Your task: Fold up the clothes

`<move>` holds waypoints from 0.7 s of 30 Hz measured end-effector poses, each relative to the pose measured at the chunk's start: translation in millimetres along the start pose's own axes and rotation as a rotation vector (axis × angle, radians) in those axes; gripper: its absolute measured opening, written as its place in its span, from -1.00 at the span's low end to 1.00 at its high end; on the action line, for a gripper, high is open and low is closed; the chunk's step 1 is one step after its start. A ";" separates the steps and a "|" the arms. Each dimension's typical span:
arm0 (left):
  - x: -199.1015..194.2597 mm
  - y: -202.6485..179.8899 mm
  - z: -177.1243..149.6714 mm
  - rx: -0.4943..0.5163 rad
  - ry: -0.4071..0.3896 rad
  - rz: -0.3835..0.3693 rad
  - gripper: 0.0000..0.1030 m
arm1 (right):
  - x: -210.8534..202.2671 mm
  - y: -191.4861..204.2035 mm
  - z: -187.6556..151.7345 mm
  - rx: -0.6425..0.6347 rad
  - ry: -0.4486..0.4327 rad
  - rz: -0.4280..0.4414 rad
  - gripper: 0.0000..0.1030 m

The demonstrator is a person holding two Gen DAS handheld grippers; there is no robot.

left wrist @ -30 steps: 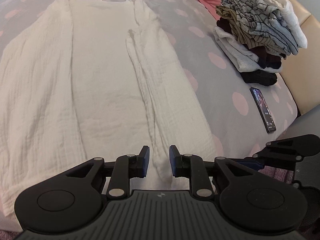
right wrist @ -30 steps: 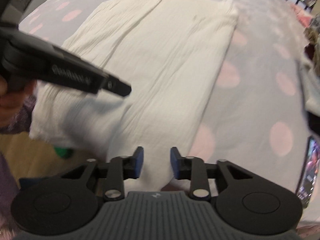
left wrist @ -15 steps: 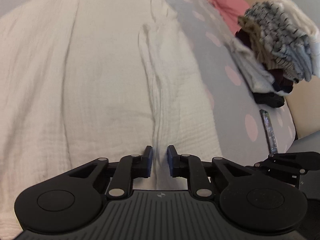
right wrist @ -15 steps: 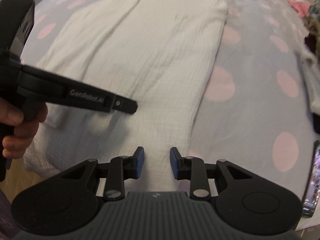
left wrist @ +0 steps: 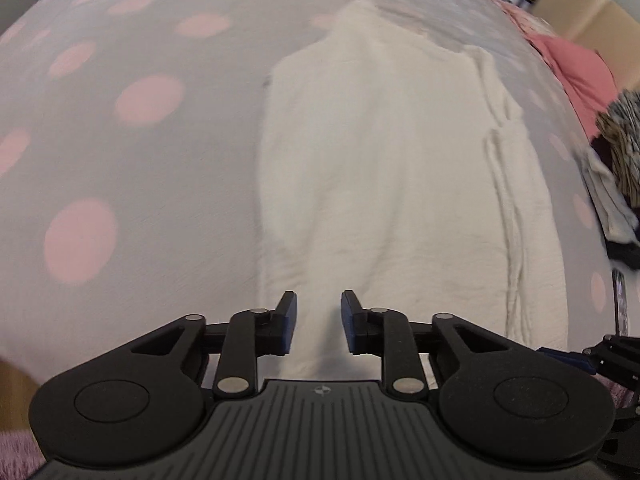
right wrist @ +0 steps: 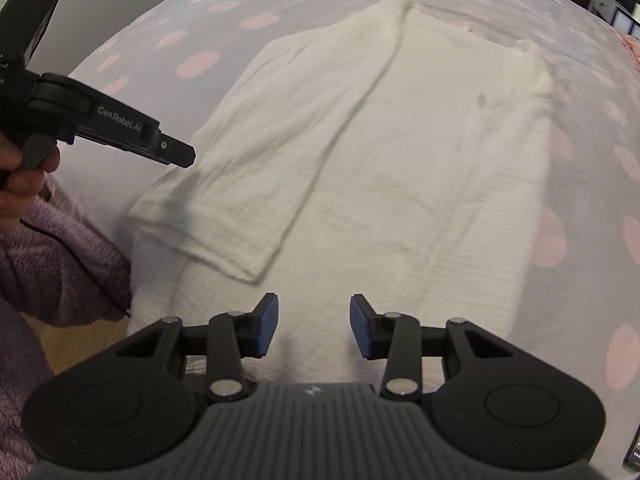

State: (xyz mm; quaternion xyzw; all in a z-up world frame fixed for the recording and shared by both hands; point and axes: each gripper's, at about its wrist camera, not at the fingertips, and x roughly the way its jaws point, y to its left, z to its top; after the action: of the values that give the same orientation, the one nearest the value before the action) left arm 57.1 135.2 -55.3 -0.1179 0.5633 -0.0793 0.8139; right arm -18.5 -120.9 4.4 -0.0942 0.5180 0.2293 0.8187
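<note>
- My left gripper (left wrist: 316, 322) has a moderate gap between its blue pads and nothing in it, sitting just over the near hem of the white crinkle-cotton top (left wrist: 384, 184).
- My right gripper (right wrist: 313, 326) is spread a bit wider, also empty, low over the same hem end.
- The top lies flat on the grey bedspread with pink dots (left wrist: 120, 160). Its left side panel (right wrist: 280, 152) is folded in over the body, and there's a ridge of doubled fabric (left wrist: 508, 216) along the right side.
- Long axis runs straight away from me: hem near, neckline (right wrist: 468, 24) at the far end.
- Worry one: this gauzy fabric is thin, so a pinch could grab only the top layer and drag the folded panel open.
- Worry two: uneven lifting between the two sides would skew the fold.
- The hem sits close to the bed's edge, so a sloppy tug toward me could slide it off.
</note>
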 end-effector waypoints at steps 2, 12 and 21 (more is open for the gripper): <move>4.5 13.9 -10.4 -0.061 0.017 -0.029 -0.23 | 2.8 7.5 2.4 -0.018 0.005 0.003 -0.15; 23.9 32.3 -29.5 -0.098 0.042 -0.057 -0.26 | 16.3 18.7 7.1 -0.041 0.027 0.010 -0.15; 18.5 17.0 -28.1 -0.054 0.005 -0.075 -0.80 | 22.5 14.4 4.6 -0.011 0.038 -0.008 -0.15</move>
State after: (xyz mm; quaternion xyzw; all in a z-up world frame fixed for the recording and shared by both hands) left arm 37.3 143.8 -86.2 -0.1608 0.5626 -0.0949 0.8054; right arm -13.5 -100.2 -12.4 -0.1051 0.5319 0.2268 0.8090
